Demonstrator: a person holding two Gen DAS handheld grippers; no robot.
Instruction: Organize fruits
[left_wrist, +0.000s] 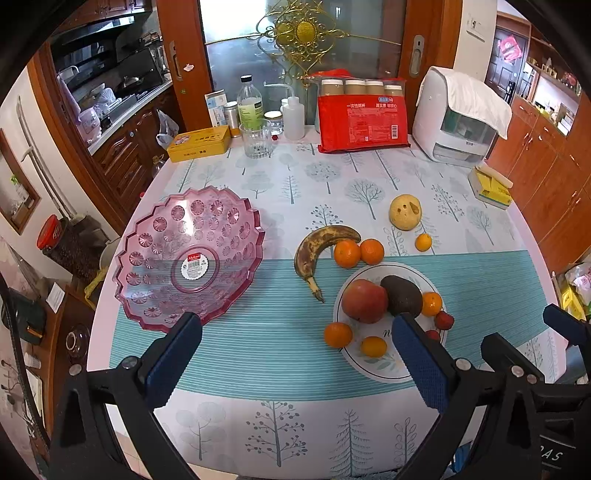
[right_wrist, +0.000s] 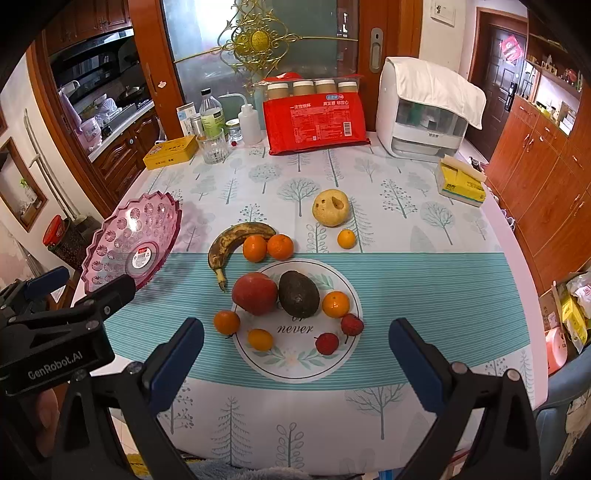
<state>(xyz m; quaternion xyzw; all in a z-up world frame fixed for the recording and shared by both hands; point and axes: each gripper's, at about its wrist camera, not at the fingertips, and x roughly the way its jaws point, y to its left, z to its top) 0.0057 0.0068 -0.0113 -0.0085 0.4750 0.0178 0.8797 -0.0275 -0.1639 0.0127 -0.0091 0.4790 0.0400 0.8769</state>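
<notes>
Fruits (right_wrist: 255, 293) mixed on and around white plate (right_wrist: 354, 354), banana (right_wrist: 236, 240) brown-spotted; both tongs (left_wrist: 295, 354) (right_wrist: 295, 354) spread wide, empty.

The bowl (left_wrist: 192, 254) is clear pink plastic, glossy and faceted. The plate (right_wrist: 295, 354) is glossy white ceramic. The tablecloth (right_wrist: 424, 288) is smooth printed sheet with a slight sheen. The banana (left_wrist: 314, 251) skin is matt and brown-mottled. Cabinets (left_wrist: 546, 177) are glossy wood.

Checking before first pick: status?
Left gripper and right gripper open, empty. Fruit on white plate and cloth; pink bowl empty. Nothing blocking.
</notes>
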